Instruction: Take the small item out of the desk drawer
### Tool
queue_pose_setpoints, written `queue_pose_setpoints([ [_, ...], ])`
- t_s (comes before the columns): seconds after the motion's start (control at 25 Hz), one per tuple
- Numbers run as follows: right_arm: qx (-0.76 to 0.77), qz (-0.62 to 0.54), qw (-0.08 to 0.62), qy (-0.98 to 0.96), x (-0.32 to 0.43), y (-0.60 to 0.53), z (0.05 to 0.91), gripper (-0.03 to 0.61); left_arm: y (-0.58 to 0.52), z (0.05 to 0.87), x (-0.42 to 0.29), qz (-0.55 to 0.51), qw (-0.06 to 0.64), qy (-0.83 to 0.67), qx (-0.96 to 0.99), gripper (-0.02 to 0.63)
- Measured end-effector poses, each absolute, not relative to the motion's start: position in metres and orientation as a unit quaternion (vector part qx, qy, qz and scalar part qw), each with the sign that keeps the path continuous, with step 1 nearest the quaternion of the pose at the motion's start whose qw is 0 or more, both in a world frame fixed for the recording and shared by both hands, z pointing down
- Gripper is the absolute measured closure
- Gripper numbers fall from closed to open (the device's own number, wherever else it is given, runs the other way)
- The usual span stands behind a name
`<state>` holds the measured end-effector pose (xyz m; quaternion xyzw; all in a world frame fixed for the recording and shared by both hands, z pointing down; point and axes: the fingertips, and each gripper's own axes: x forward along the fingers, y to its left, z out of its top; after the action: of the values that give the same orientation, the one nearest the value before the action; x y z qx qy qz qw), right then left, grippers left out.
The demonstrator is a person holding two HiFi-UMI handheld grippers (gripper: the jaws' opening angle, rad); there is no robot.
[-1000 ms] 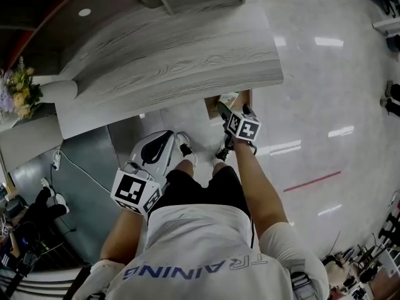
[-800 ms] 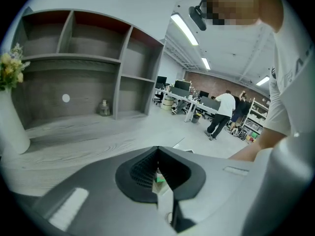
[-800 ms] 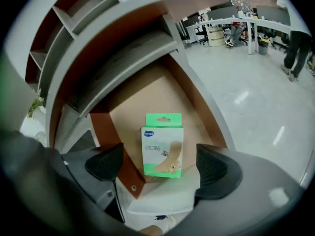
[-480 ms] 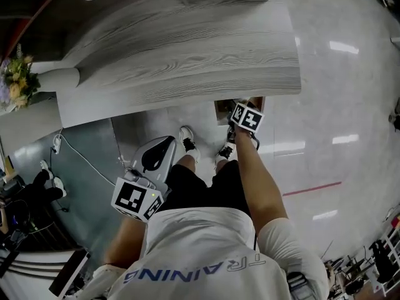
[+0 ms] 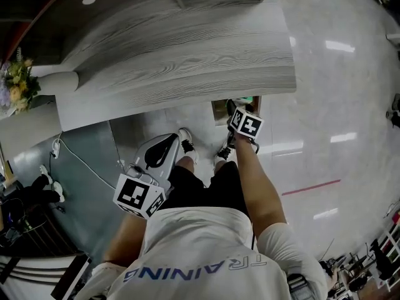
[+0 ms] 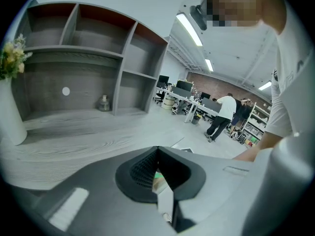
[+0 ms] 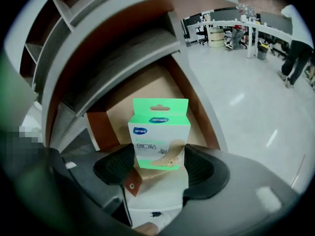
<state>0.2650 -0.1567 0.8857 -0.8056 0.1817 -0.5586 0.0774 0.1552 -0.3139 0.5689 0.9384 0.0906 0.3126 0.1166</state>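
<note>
Right gripper (image 7: 160, 157) closing on a small green-and-white box (image 7: 160, 124) at the open desk drawer (image 7: 147, 90).

In the right gripper view the box stands upright at frame centre, its lower part between the closing jaws and the pads against its two sides. The drawer's brown inside fills the space behind it, and whether the box rests on the drawer floor cannot be told. In the head view the drawer shows just right of centre, under the lower edge of the grey wood-grain surface (image 5: 187, 55). The left gripper (image 6: 157, 154), at lower left of the head view by the person's leg, is well apart from the drawer, its jaws pressed together on nothing.
</note>
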Motion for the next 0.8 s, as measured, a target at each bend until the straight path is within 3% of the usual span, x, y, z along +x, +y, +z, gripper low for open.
queue_pose_setpoints([
  [0.44,-0.831,-0.498,0.145,0.202,0.236,-0.13,0.789,0.256,-0.288,0.524,0.168,0.264,0.101,0.139,0.949,0.614],
  [0.8,-0.875,-0.372,0.18,0.253,0.242,-0.117,0.64,0.258,-0.262,0.465,0.176,0.203,0.088,0.184,0.958,0.614],
])
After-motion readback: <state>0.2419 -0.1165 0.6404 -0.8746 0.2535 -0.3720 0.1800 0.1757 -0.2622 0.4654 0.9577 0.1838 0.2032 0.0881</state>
